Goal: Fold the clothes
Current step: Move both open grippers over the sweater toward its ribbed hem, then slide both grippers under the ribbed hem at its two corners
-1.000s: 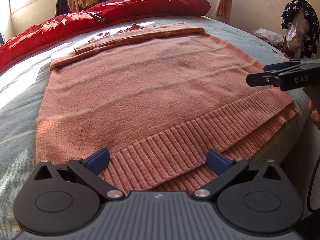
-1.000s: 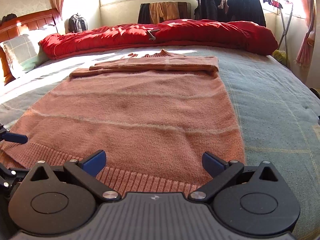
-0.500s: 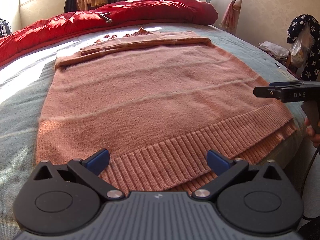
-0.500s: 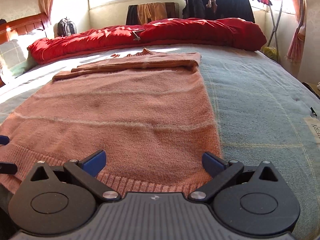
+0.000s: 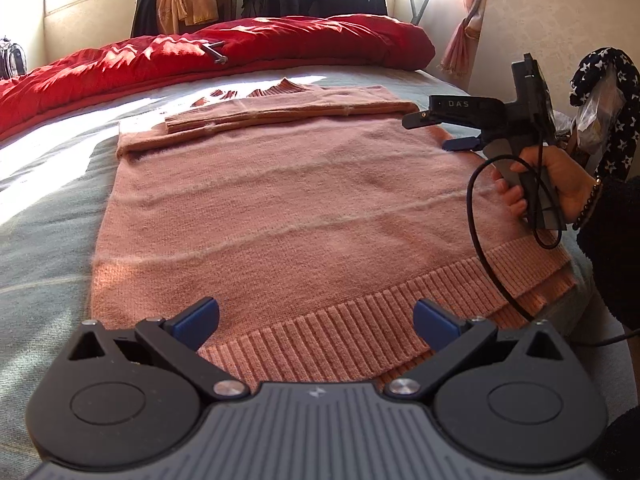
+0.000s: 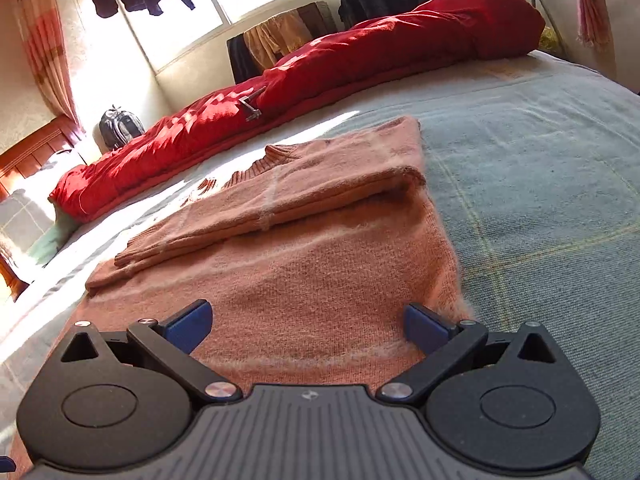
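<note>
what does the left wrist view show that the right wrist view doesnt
Only the left wrist view shows the right tongs from outside, the hand gripping their handle, the trailing cable and the sweater's ribbed hem. Only the right wrist view shows the backpack and the wooden headboard. Both show the pink sweater with sleeves folded across, the red duvet and open tongs.

Grey-blue blanketed bed carries a pink knit sweater flat, centre; rumpled red duvet at twelve o'clock.
</note>
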Available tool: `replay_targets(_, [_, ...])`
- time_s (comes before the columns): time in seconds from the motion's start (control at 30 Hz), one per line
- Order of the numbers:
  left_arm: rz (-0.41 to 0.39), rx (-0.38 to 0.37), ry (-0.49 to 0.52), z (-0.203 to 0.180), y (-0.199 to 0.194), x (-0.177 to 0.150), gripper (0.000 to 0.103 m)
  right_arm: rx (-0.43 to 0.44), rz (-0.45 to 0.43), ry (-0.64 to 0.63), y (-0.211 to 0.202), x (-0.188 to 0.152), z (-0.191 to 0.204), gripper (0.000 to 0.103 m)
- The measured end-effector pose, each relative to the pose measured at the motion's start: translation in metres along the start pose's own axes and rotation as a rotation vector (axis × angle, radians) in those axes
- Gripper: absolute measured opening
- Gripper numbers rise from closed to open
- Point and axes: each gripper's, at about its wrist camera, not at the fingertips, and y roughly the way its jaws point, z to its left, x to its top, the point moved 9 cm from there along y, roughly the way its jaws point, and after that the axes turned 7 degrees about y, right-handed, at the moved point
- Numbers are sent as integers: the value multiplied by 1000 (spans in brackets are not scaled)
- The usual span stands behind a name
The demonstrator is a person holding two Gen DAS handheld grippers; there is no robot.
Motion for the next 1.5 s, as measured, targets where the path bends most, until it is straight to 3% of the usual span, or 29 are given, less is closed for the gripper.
replay_targets(0.07, [-4,-7,-8,3,2,0,102,-21,-13,8,-8,3,-13,101])
replay_targets(0.2, [-20,-21,-8,2,8,5,102,17,-7,21,-22,14,-3,103])
replay_targets(0.43, [-12,-34,-5,-3,12,6,102,240,110,102,20,33,58,103])
replay_targets(0.57, [-10,-27,-18,2,10,4,102,172,226,89,70,15,65,103])
replay_targets(0.73, [-11,-13,-23,7,6,1,102,127,227,-38,71,12,64,103])
replay_targets(0.93, [1,-28,25,-1,5,-1,102,-2,289,-161,16,5,33,103])
replay_targets(1.07, [8,-16,129,-9,5,2,102,-13,321,-271,-33,-7,28,103])
replay_targets(1.23, [31,-27,167,-8,17,-1,102,23,344,-566,-85,-45,58,103])
replay_targets(1.33, [48,-39,174,-6,25,-5,103,40,389,-678,-89,-78,70,103])
replay_targets(1.5, [75,-57,184,-2,38,-10,103,9,452,-711,-74,-117,63,103])
